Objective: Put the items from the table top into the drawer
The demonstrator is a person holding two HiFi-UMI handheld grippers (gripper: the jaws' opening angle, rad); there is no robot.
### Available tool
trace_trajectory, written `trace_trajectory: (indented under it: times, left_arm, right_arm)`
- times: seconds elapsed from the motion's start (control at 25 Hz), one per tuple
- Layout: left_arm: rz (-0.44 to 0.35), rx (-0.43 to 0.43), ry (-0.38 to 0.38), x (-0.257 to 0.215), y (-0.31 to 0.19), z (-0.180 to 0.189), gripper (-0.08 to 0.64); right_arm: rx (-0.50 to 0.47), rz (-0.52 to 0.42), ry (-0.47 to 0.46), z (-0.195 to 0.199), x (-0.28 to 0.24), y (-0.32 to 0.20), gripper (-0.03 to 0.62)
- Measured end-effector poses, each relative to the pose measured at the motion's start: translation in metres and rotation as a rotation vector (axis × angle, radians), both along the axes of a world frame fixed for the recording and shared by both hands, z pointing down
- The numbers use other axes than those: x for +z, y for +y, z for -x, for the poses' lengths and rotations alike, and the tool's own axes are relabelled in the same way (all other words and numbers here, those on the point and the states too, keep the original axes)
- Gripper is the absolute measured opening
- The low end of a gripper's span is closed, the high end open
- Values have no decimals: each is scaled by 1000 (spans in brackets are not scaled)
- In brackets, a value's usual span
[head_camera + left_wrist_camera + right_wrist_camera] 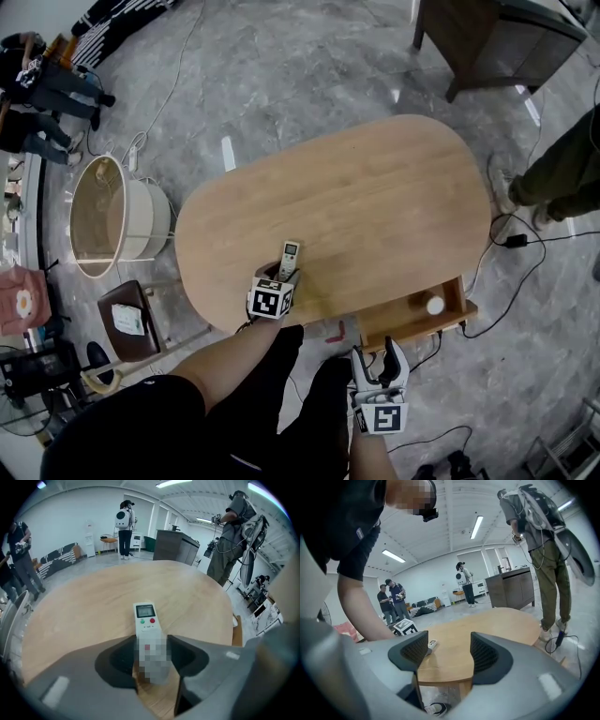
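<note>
A white remote control (290,254) with a small screen and a green and a red button lies on the oval wooden table (375,206) near its front edge. My left gripper (285,275) is shut on the remote's near end (149,620), one jaw against each side, and the remote still rests on the tabletop. Under the table's right front edge the wooden drawer (412,326) stands pulled out, with a small white round item (435,306) inside. My right gripper (379,362) hangs below the table edge by the drawer, open (449,653) and holding nothing.
A round white basket (112,220) and a brown stool (127,319) stand left of the table. Cables (511,272) trail over the floor at the right, near a person's legs (562,173). A dark cabinet (497,37) stands at the far right.
</note>
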State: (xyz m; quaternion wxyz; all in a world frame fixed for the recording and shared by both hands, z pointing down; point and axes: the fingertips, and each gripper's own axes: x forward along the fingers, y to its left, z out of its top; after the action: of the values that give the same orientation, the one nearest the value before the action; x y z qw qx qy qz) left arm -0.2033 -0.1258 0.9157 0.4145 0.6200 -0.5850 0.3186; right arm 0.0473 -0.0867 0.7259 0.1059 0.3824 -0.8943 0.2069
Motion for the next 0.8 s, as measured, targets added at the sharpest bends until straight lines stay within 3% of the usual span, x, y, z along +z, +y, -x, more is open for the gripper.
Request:
trace_trajectory:
  times: [0.2, 0.4, 0.56, 0.8]
  left_arm:
    - [-41, 124, -30, -6, -7, -10, 209]
    - [-86, 241, 0, -20, -8, -34, 209]
    - [-136, 352, 36, -29, -14, -88, 209]
    - [-175, 657, 61, -29, -3, -187, 210]
  right_arm:
    - [32, 11, 6, -11, 7, 5, 293]
    - [74, 30, 21, -8, 13, 14, 290]
    - [106, 51, 16, -30, 29, 7, 287]
    - [172, 68, 21, -69, 42, 9, 288]
